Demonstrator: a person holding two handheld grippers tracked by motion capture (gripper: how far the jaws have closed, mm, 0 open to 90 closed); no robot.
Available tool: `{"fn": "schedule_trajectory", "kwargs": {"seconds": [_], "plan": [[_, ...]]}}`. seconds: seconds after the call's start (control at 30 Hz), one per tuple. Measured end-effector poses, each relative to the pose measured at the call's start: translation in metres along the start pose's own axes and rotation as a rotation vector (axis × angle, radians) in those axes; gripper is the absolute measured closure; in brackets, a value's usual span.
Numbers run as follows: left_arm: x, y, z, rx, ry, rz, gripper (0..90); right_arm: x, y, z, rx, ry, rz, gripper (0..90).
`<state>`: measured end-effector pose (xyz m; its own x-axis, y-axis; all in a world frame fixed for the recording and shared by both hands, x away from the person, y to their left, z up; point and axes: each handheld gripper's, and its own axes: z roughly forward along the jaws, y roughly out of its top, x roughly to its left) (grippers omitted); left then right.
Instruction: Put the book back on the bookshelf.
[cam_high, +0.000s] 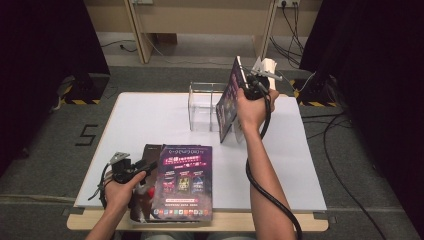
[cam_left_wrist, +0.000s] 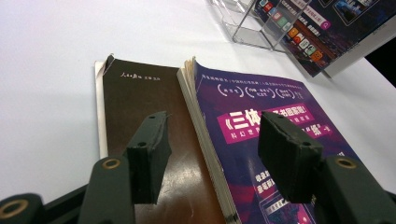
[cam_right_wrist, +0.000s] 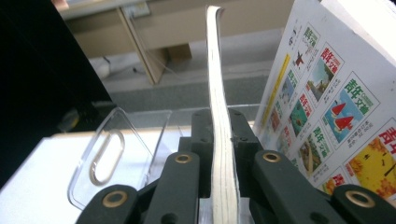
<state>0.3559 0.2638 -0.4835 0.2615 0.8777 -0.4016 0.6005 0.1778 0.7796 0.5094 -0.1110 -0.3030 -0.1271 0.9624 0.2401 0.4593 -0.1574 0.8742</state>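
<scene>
At seven o'clock on the white tabletop (cam_high: 150, 115) we see the left tool (cam_high: 145, 167), held low and level, its jaws wide over the seam between a brown book (cam_left_wrist: 140, 93) and a purple magazine (cam_high: 184, 182) lying flat and touching. At twelve o'clock stands a clear acrylic rack (cam_high: 202, 105). Just beside it, at one o'clock, the right forearm reaches forward; the right tool (cam_high: 245, 87) clamps a second purple magazine (cam_high: 227, 100), upright beside a white-backed magazine (cam_right_wrist: 327, 102).
</scene>
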Motion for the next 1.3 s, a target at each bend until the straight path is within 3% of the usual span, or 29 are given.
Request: {"fn": "schedule_trajectory", "kwargs": {"seconds": [0.27,0.4,0.57,0.7,0.83,0.93,1.13,1.3], "plan": [[0.000,0.000,0.000,-0.001,-0.002,0.003,42.7,0.006,-0.001,-0.002,-0.060,0.033,0.056,84.2],[0.001,0.001,-0.001,-0.004,0.001,0.000,42.7,0.009,-0.005,0.000,-0.086,0.025,0.049,84.1],[0.001,0.001,0.000,-0.002,0.000,0.003,42.7,0.006,-0.012,0.007,-0.089,-0.020,0.026,84.1],[0.000,0.000,0.000,0.000,-0.003,0.001,42.8,0.003,-0.013,0.005,-0.080,-0.026,0.020,82.7],[-0.001,0.000,0.001,0.000,-0.004,0.006,42.8,-0.001,-0.012,0.004,-0.068,-0.024,0.022,73.5],[-0.001,0.000,0.001,0.002,-0.005,0.003,42.8,-0.002,-0.011,0.004,-0.047,-0.031,-0.005,66.0],[-0.002,0.000,0.001,0.002,-0.004,0.006,42.7,-0.005,-0.020,0.002,-0.021,-0.033,-0.016,60.6],[-0.002,-0.001,0.001,0.002,-0.002,0.005,42.8,-0.006,-0.024,-0.003,-0.031,-0.026,-0.036,58.2]]}}
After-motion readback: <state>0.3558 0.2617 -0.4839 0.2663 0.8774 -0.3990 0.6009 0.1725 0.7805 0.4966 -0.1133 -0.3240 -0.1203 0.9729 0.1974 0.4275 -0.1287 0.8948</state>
